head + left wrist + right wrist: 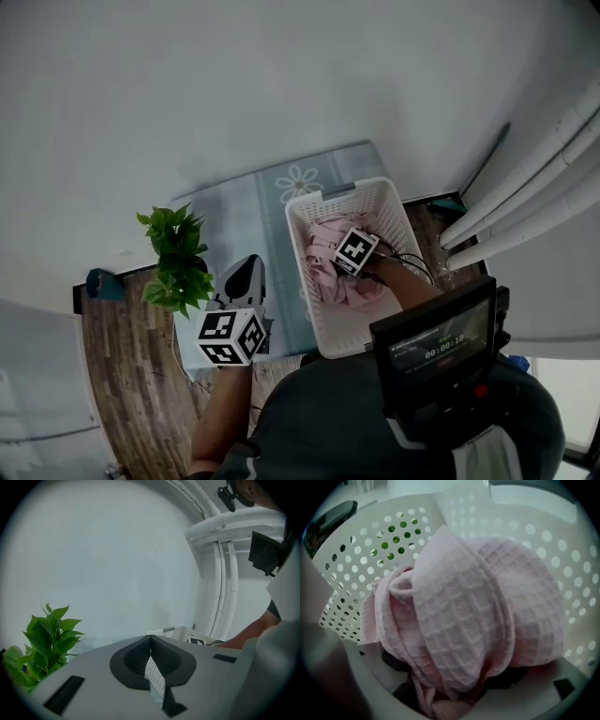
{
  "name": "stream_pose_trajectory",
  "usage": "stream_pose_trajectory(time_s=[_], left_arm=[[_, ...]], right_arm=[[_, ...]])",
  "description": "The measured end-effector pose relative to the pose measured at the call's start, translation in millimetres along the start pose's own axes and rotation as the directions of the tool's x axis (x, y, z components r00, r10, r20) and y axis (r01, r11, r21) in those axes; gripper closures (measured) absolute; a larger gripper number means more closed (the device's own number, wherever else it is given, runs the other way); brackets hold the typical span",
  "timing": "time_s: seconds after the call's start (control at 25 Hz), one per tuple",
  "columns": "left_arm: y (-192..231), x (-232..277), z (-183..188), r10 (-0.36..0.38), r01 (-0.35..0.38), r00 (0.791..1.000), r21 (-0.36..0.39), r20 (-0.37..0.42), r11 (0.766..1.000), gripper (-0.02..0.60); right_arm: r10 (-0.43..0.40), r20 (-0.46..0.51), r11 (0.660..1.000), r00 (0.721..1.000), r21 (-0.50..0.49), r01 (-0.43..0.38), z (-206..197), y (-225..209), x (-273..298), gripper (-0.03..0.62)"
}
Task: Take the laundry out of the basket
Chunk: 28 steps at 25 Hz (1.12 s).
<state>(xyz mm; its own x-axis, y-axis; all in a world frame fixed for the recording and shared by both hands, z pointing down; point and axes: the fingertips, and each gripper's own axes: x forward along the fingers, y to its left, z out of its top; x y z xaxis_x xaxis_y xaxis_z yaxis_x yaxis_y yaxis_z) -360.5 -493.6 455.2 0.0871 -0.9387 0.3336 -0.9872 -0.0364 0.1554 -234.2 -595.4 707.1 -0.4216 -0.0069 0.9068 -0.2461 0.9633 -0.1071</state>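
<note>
Deep in the basket [361, 550], the right gripper [454, 670] has most of both dark pads [393, 663] swallowed by the pink cloth [459, 616], with only scraps peeking out low down. The basket walls run off the picture on every side. From the head view its jaws vanish under the marker cube [356, 250], and the basket's near rim slips behind a screen [439, 343]. In the left gripper view the plant [47, 639] is clipped at the left edge, and just a far sliver of basket clears the left gripper [151, 641].

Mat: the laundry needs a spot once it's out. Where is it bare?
Bare mat lies between the plant and the basket, daisy print included. The basket is crowded with pink laundry.
</note>
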Motion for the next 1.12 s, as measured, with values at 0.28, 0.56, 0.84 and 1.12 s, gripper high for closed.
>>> stream_pose_trajectory(time_s=[0.28,0.56,0.84,1.12], left_arm=[[3,-11,-5,0.015,-0.015,1.0,-0.007,-0.006,1.0,0.572],[5,-8,7,0.018,-0.018,1.0,0.008,0.004,1.0,0.572],[3,-49,22,0.003,-0.005,0.997,0.037,0.072,0.999,0.572],[4,-44,36,-0.046,0.042,0.992,0.031,0.117,0.999,0.572]], right_arm=[[-0.006,0.044,0.999,0.999,0.036,0.004,1,6,-2,0.264],[-0.052,0.119,0.99,0.992,0.136,0.036,6,-5,-10,0.358],[-0.115,0.231,0.962,0.966,0.269,0.05,12,7,-41,0.381],[-0.163,0.394,0.939,0.905,0.344,0.019,40,1,-95,0.384]])
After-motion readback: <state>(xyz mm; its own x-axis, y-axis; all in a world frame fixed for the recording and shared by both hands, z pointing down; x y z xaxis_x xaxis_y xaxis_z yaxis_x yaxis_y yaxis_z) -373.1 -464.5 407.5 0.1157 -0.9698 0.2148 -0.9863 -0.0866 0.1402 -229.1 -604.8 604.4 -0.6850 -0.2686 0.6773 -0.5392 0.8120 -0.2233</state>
